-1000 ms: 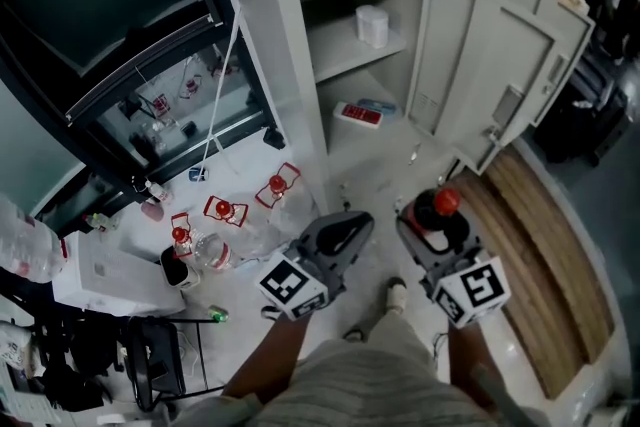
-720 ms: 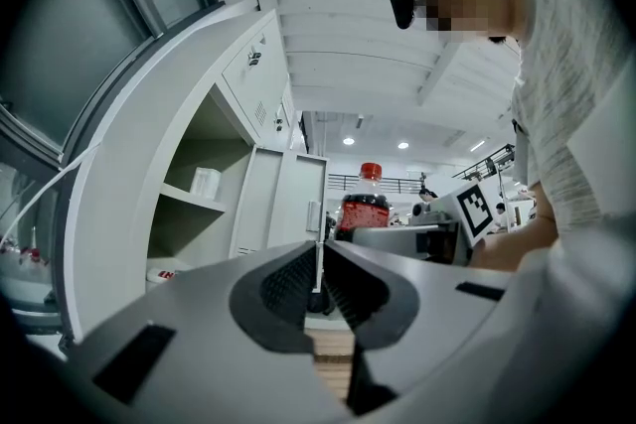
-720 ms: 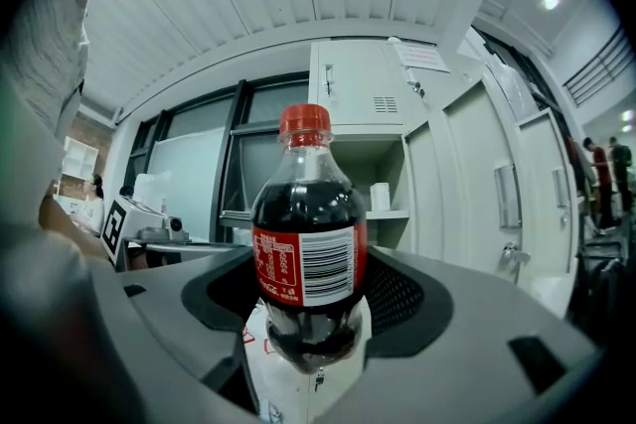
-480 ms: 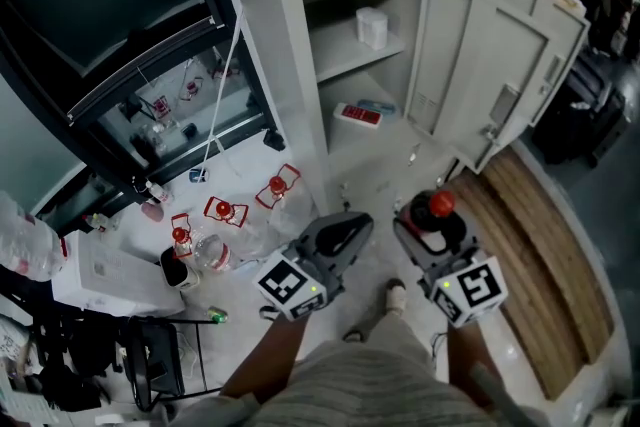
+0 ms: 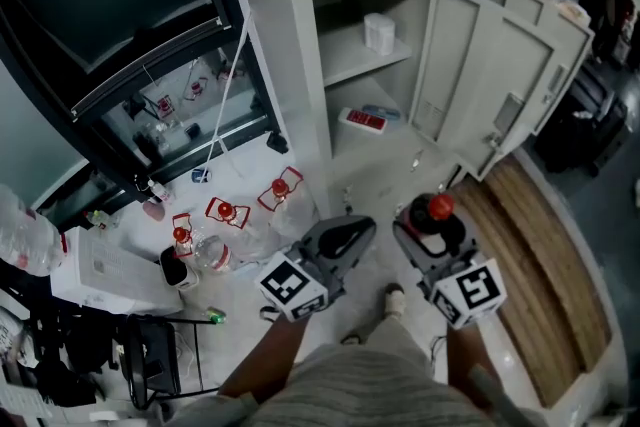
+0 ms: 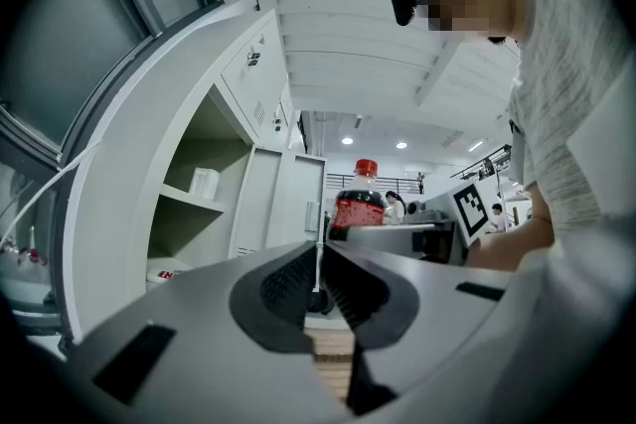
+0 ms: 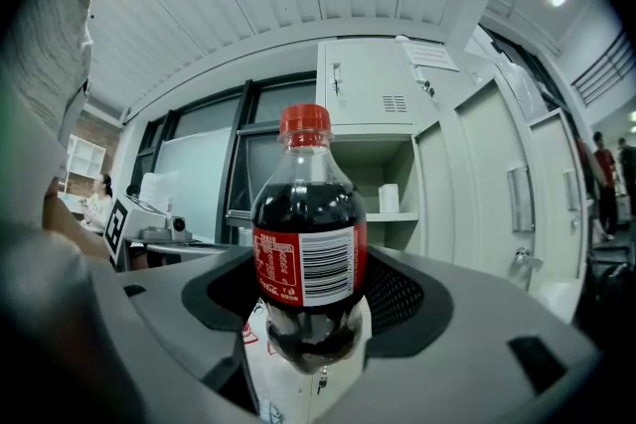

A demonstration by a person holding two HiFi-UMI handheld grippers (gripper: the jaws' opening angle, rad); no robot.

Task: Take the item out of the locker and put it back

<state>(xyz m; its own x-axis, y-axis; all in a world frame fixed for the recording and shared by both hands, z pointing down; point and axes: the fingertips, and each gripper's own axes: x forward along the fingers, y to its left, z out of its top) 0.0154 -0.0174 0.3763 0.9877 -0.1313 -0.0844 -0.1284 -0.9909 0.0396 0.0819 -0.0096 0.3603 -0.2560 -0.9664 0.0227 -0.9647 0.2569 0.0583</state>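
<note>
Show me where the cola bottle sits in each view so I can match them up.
Head view: cola bottle lower centre-right, clamped in the right gripper.
Left gripper view: cola bottle centre, just above the jaws.
Right gripper view: cola bottle dead centre, between the jaws.
Shared landmark: white pack on the locker shelf.

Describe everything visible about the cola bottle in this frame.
The cola bottle is small, of clear plastic, and filled with dark drink nearly to the neck. Its red screw cap is on, and it has a red label with white print and a barcode. It stands upright, clamped at its lower body between the jaws of the right gripper; nothing else touches it. It is held outside the open locker, in front of it.
</note>
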